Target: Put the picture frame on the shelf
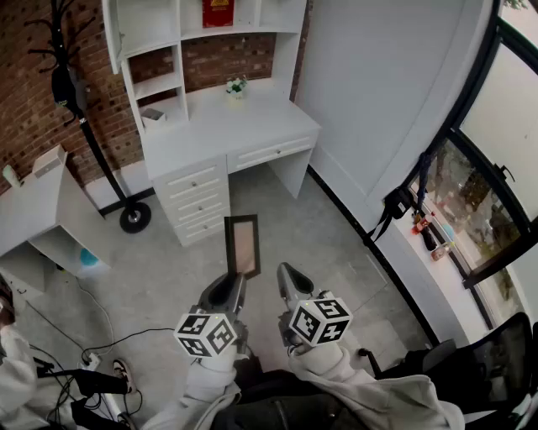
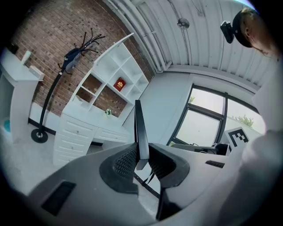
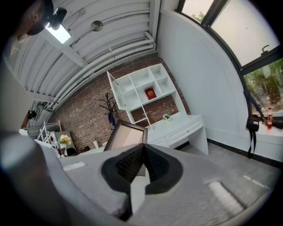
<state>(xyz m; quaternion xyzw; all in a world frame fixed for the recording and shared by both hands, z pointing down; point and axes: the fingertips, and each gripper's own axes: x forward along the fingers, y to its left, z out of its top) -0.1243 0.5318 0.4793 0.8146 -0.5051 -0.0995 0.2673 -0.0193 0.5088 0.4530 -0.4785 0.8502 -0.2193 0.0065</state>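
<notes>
Left gripper view: frame point(image 2: 140, 130) between fingers point(image 2: 125, 162)

Looked steeply down from head height over left gripper point(image 1: 231, 285) and right gripper point(image 1: 288, 275), and nearly level from close behind each one's jaws, sharing the far shelf point(image 1: 151, 44) and desk point(image 1: 252, 126).

A shelf unit point(image 1: 277, 17) rises from the back of the desk point(image 1: 252, 126), against the brick wall point(image 1: 34, 109). A coat rack point(image 1: 134, 217) stands left of the desk, with a low table point(image 1: 38, 197) further left. What seems a small plant point(image 1: 237, 86) sits on the desk. The picture frame point(image 1: 243, 243) hangs before the drawers, between the left gripper point(image 1: 235, 279) jaws, with the right gripper point(image 1: 286, 271) just beside it.
</notes>
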